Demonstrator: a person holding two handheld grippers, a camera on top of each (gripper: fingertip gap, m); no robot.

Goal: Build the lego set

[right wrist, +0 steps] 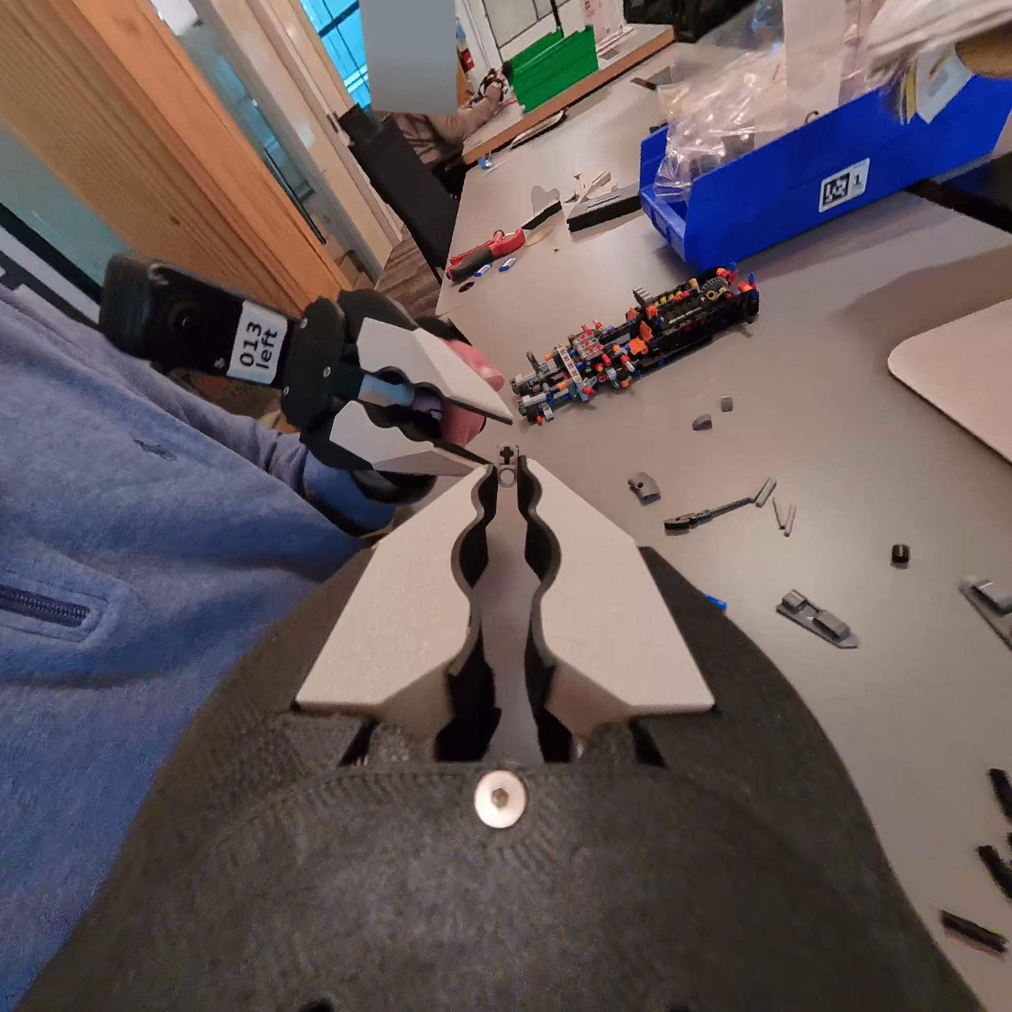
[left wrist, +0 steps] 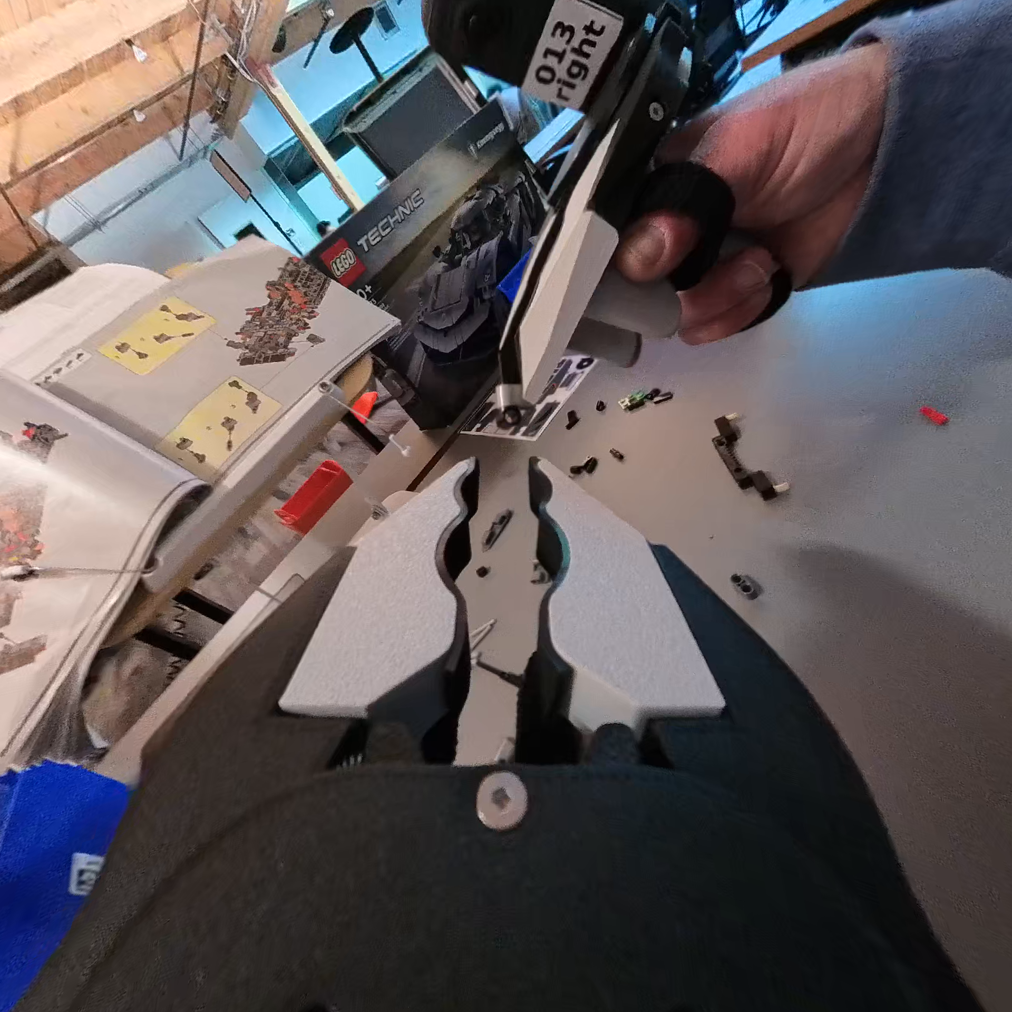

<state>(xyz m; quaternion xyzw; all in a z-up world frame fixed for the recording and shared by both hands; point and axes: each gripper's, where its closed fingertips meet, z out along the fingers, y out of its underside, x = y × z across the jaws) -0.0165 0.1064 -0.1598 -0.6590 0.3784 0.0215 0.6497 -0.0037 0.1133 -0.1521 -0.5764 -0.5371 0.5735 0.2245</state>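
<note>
Two claws are at work over the grey desk (right wrist: 766, 493), and the step in hand looks like fitting something to a small part held in the air. The right claw (right wrist: 508, 472) is pinched nearly closed on a small grey connector (right wrist: 507, 465) w/ a cross-shaped hole at its top end and a round hole lower, gripped right at the tips, so only a sliver of the part is clamped. The left claw (left wrist: 502, 471) stands partly open, a clear gap between its tips and nothing in it; in the right wrist view its lower tip sits just beside the connector, poss. touching, can't tell. Judgement: the grip on the connector is shallow, so any push from the left claw should run along the jaws' clamp line, not across, or the part will likely twist out. Better to keep the right claw steady as the anvil and let the left do the moving. The left claw has no piece yet, so it prob. needs a pin or axle first; loose black bits (left wrist: 585, 465) lie on the desk just ahead of its tips, more black pieces (left wrist: 745, 465) further to its right. The half-built model (right wrist: 640, 342) lies on the desk ahead and right of the right claw, well apart, w/ the blue bin (right wrist: 766, 180) beyond it. The instruction book (left wrist: 180, 372) lies open left of the left claw, the set's box (left wrist: 438, 263) behind; worth checking hole orientation there before pressing.
</note>
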